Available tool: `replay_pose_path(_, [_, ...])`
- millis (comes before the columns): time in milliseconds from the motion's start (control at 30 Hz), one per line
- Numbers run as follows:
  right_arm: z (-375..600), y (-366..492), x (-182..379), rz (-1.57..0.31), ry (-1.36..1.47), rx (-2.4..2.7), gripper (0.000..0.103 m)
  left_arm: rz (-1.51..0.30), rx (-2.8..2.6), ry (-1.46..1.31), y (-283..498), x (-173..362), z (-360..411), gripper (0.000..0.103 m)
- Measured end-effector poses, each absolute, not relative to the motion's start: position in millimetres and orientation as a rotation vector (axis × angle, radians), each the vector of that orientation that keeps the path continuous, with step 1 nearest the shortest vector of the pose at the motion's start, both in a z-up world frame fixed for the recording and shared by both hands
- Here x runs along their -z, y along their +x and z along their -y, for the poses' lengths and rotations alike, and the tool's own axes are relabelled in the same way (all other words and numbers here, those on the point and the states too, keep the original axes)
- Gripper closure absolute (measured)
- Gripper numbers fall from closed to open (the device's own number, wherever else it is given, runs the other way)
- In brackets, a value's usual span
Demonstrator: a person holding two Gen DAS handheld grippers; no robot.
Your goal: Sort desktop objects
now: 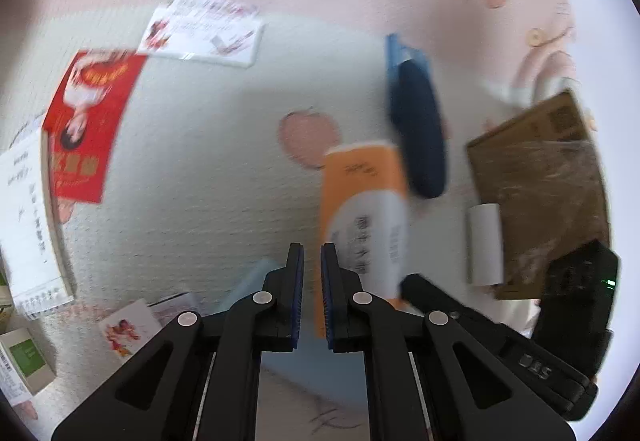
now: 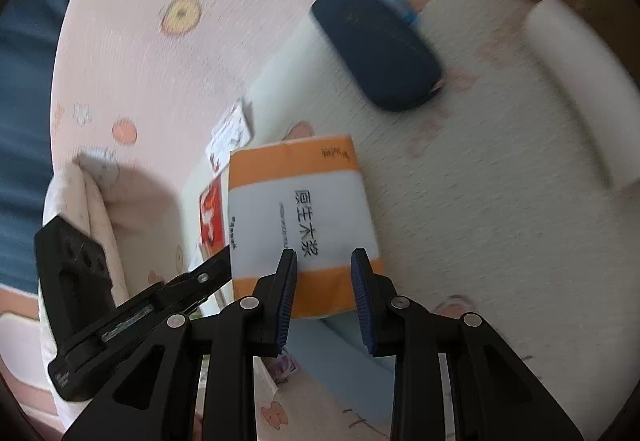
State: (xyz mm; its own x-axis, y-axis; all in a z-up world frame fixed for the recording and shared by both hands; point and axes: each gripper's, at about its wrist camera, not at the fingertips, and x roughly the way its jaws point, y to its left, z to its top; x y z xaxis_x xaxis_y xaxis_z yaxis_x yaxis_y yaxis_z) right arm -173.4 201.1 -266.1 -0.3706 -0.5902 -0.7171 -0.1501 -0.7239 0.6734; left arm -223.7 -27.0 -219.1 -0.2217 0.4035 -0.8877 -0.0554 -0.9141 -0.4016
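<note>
Ribbed cloth mat; glossy tissue pack

Motion-blurred dark case

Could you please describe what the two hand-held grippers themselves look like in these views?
Both look alike. The left hand-held gripper and the right hand-held gripper are matte black, with angular linkage arms that have triangular cut-outs and round silver pivot pins. Each finger carries a ribbed blue pad on its inner face. No cables, sleeves or hands are visible.
</note>
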Motion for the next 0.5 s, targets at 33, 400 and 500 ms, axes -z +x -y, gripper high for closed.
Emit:
replay_pose_path(33, [-199.2,-173.7,264.8,0.969,1.554,2.185,0.077,0.438,-2.185,-1.781,-226.4,225.1,31.7,0.093])
replay_pose_path(400, [-242.1,-178.4,275.3,1.215,1.585,2.181,0.043,0.722,-2.044,-1.751,-234.2,219.0,61.7,0.047])
replay_pose_path(500, [-244.7,-180.1,283.1,1.266,1.600,2.150,0.043,0.647,-2.050,-1.764,-236.9,215.5,47.7,0.046])
